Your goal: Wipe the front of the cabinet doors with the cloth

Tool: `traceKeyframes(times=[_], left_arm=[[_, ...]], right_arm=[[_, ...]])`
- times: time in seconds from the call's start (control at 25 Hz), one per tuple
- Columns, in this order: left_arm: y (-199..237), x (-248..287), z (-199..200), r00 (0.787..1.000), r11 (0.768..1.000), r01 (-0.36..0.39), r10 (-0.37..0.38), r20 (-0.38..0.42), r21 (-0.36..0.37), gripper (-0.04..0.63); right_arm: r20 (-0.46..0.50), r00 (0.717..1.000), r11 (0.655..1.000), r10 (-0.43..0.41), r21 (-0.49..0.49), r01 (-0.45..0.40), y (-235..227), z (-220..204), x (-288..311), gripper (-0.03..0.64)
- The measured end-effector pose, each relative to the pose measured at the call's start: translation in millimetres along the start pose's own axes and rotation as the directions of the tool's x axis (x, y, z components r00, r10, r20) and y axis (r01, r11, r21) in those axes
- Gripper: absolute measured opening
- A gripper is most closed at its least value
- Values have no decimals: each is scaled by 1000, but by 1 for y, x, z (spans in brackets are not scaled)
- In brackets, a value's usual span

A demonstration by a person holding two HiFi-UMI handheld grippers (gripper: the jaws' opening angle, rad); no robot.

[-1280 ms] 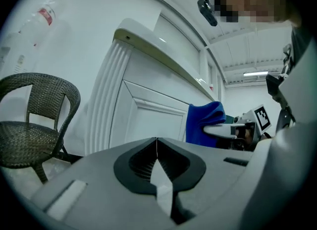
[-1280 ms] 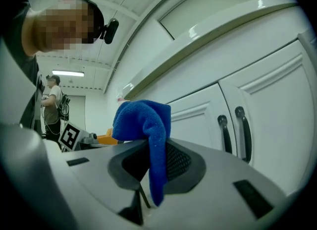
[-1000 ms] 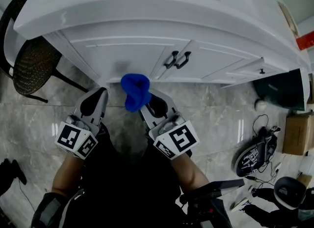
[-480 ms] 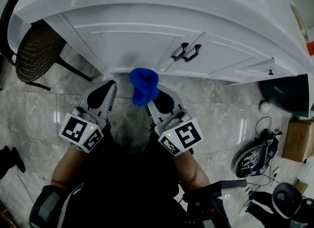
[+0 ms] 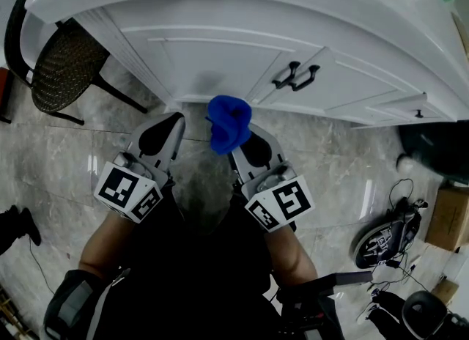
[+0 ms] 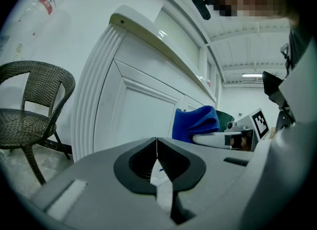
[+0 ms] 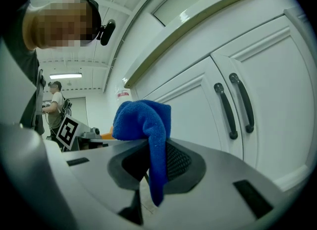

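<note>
The white cabinet doors [image 5: 212, 60] with two black handles [image 5: 297, 75] stand under a white countertop. In the head view my right gripper [image 5: 238, 143] is shut on a bunched blue cloth [image 5: 229, 122], which hangs just in front of the foot of the left door. The right gripper view shows the cloth [image 7: 143, 120] draped out of the right gripper [image 7: 148, 167], with the handles [image 7: 235, 107] to its right. My left gripper [image 5: 174, 120] sits beside it, shut and holding nothing. In its own view the left gripper [image 6: 157, 149] faces the door panel [image 6: 133, 115] and sees the cloth [image 6: 195, 122].
A dark wicker chair [image 5: 62, 67] stands left of the cabinet. A dark bin [image 5: 440, 152], a cardboard box [image 5: 451, 217] and gear with cables [image 5: 385, 239] lie on the marble floor at the right. The countertop overhangs the doors.
The head view has shifted, so both grippers and the cloth sit a little higher and further right in the picture. The cloth stays gripped, at much the same distance from the doors.
</note>
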State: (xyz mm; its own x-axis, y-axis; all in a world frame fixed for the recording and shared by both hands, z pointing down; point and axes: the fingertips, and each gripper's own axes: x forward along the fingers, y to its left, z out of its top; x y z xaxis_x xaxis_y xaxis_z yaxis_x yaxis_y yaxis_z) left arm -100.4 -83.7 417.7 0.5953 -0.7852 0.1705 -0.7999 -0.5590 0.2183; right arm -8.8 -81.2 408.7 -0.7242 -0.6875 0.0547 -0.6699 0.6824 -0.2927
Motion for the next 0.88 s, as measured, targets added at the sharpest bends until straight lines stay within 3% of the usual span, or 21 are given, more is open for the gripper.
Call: traceKeyframes(times=[0.88], left_arm=[[-3, 1, -5, 1000, 1000, 7, -7, -16, 1, 3]], right_arm=[[3, 1000, 999, 26, 20, -26, 4, -3, -5, 52]])
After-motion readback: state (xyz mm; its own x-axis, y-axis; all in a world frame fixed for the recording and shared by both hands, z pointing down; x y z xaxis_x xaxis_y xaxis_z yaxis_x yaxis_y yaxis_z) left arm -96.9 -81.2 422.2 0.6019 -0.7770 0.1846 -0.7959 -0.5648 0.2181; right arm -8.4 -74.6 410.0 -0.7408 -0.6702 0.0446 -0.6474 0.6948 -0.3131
